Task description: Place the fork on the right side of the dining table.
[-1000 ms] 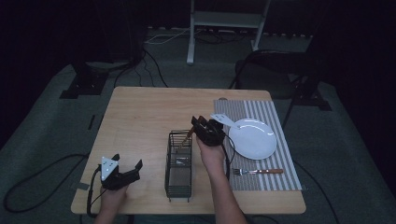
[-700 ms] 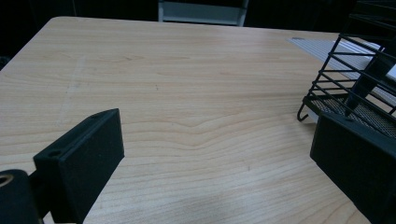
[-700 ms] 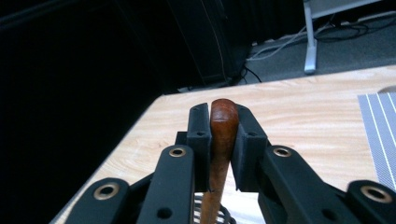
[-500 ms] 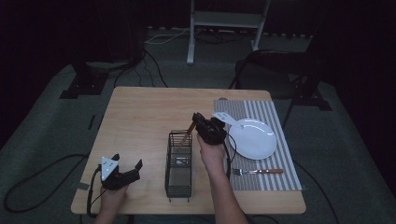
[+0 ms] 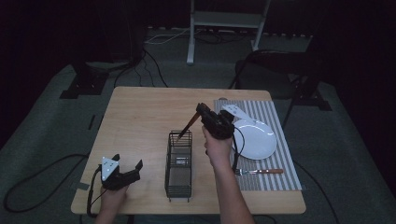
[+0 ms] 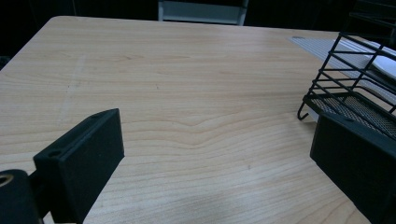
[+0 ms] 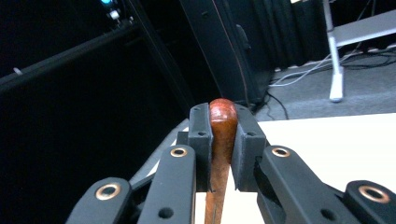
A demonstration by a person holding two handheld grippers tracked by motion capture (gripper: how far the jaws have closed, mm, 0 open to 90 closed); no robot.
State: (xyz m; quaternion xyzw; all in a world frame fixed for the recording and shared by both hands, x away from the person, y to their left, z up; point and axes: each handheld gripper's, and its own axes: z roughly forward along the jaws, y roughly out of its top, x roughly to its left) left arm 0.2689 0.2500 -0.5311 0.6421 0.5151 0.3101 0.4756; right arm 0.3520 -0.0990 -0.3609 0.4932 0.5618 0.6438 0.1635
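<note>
My right gripper is shut on the rounded end of a wooden-handled utensil. The utensil slants down to the left, and its lower end reaches the far rim of the black wire basket; I cannot tell what kind of head it has. In the right gripper view both pads of the gripper press on the brown handle. Near the table's front left edge, my left gripper rests open. In the left gripper view nothing lies between its jaws, and the basket stands at the right.
A striped placemat on the right of the wooden table bears a white plate and a wooden-handled fork. Cables and stand legs lie on the dark floor beyond the table.
My right gripper has risen with the wooden-handled utensil, drawing it up from the far end of the basket. The left gripper has stayed in place.
</note>
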